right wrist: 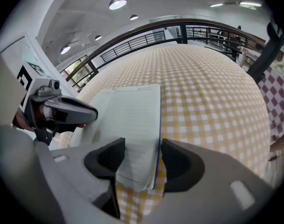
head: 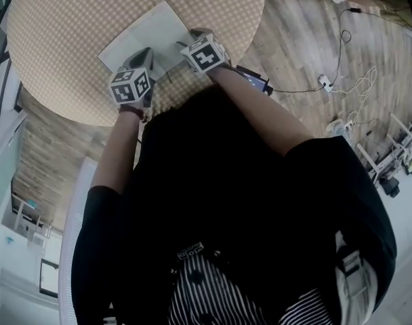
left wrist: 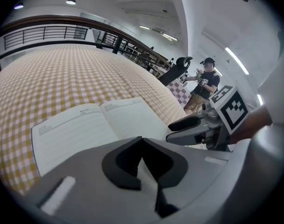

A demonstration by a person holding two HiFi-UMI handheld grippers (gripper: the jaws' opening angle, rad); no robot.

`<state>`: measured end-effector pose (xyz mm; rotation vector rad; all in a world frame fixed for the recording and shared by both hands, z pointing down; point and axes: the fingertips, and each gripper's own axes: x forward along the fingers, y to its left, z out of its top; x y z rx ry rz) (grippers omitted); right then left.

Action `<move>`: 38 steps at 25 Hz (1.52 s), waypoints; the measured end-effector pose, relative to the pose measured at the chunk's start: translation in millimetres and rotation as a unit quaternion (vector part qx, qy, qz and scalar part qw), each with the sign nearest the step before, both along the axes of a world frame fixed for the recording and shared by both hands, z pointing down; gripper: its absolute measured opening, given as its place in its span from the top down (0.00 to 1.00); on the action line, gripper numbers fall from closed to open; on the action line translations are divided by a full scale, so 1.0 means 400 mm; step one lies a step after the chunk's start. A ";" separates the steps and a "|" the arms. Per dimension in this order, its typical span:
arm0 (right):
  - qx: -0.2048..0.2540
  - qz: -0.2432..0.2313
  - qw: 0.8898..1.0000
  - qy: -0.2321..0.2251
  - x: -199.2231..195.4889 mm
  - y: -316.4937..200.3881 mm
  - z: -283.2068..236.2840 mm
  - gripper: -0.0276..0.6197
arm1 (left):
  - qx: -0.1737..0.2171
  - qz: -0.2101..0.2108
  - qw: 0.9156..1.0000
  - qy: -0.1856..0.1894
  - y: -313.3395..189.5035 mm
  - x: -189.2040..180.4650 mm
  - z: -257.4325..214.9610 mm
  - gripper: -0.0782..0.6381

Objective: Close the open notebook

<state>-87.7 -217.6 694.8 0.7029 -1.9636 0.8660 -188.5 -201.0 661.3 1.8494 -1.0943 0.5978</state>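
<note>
We see the open white lined-paper notebook (head: 149,35) lying flat, pages up, on the round table under a tan-and-white checked cloth (head: 64,19), near the table edge closest to the person. In the head view its long axis runs across the spread from lower left to upper right, and the spine crosses that line. In the left gripper view the spine runs away from the camera, with one lined page on either side. A thin blue cover edge shows along the right-hand page in the right gripper view.

The grey left gripper (left wrist: 141,141) has its dark jaws drawn together at the tips, with nothing between them. It sits over the near edge of the left-hand page, and we cannot tell whether it touches the paper.

The grey right gripper (right wrist: 139,161) has its jaws wide apart. The near corner of the right-hand page, blue edge included, stands between them. The blue edge lies just beside the right-hand pad, and the pads do not squeeze the paper.

Each gripper shows in the other's view, just beside the notebook.
</note>
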 end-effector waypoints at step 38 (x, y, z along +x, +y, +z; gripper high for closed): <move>-0.154 -0.006 0.920 -0.361 -0.320 0.101 -0.415 0.66 | 0.076 -0.202 0.960 0.177 0.091 -0.200 -0.050 0.89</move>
